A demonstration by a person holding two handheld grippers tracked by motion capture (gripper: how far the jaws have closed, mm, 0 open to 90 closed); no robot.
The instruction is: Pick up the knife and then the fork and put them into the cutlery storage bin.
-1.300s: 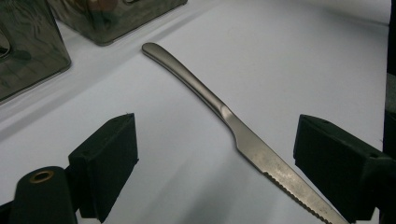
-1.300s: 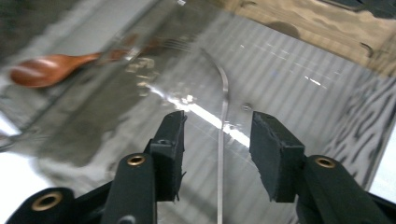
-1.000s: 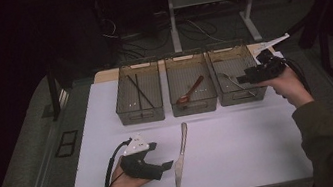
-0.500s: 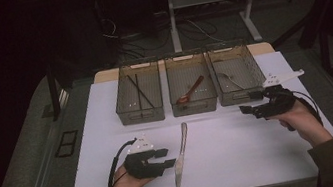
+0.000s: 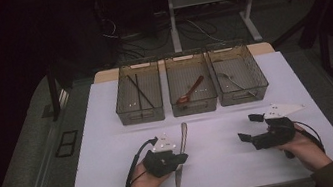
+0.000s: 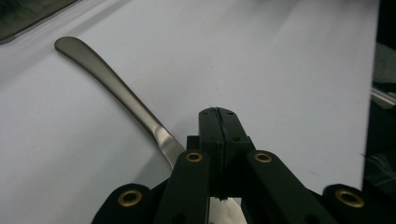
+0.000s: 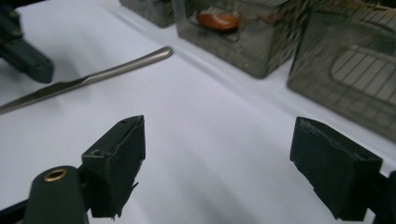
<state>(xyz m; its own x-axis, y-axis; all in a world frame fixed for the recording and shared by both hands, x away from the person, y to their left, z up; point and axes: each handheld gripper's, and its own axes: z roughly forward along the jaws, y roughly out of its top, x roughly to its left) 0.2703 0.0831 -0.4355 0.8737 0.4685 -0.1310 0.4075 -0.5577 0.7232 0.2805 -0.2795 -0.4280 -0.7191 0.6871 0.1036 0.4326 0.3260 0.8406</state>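
White desk, high view: the desk (image 5: 110,133) carries three mesh baskets in a row along its far edge and one knife on the near half.
Knife, high view: the knife (image 5: 183,136) lies lengthwise left of centre, handle towards the far side, blade tip near the front edge.
Left gripper, high view: the left gripper (image 5: 183,157) sits at the knife's middle, reaching in from the left, held by a hand at the near edge.
Right gripper, high view: the right gripper (image 5: 247,127) is over bare desk at the near right, well apart from the knife.
Baskets, high view: the left basket (image 5: 140,112) holds dark sticks, the middle basket (image 5: 194,105) a red spoon (image 5: 191,89), and the right basket (image 5: 241,96) a metal utensil.
Left fingers, left gripper view: the fingers have just been closing and now meet pad to pad, no gap between them.
Knife, left gripper view: the knife (image 6: 116,88) runs under the left gripper (image 6: 217,114); whether the pads pinch the blade cannot be told.
Right fingers, right gripper view: the fingers of the right gripper (image 7: 219,154) have just been opening and stand wide, with nothing between them.
Beyond them, right gripper view: the knife (image 7: 107,72) lies at far left, and the red spoon (image 7: 217,21) is in its basket.
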